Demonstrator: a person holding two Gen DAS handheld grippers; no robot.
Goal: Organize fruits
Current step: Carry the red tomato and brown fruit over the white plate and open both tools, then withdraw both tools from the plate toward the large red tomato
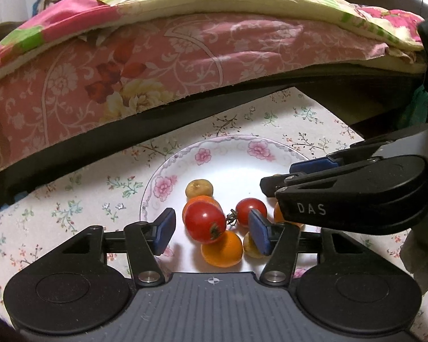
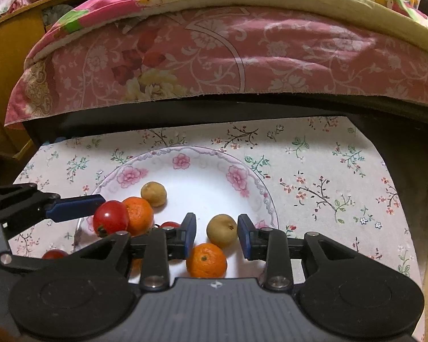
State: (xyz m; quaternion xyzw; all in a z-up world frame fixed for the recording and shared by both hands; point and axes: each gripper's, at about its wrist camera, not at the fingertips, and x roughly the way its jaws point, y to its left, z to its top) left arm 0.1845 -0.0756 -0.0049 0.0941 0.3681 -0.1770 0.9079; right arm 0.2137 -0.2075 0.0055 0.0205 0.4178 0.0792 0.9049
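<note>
A flower-rimmed white plate [image 1: 168, 182] [image 2: 185, 154] holds oranges, red tomatoes and small brown fruits. My left gripper [image 1: 212, 232] is open around a big red tomato [image 1: 205, 222] [image 2: 111, 218]; neither pad touches it. An orange [image 1: 222, 249] lies just below that tomato and a smaller tomato [image 1: 251, 211] to its right. My right gripper [image 2: 217, 236] straddles a brown fruit [image 2: 222, 230]; a gap shows at the left pad, so it is open. An orange [image 2: 207, 260] sits right below that fruit. In the left wrist view the right gripper's fingers [image 1: 311, 166] reach in from the right.
The plate rests on a floral tablecloth [image 2: 328, 171]. A bed with a pink floral quilt [image 1: 185, 51] and a dark frame overhangs the back. A wooden cabinet [image 2: 8, 57] stands at the far left. Another tomato [image 2: 54, 254] shows by the plate's left rim.
</note>
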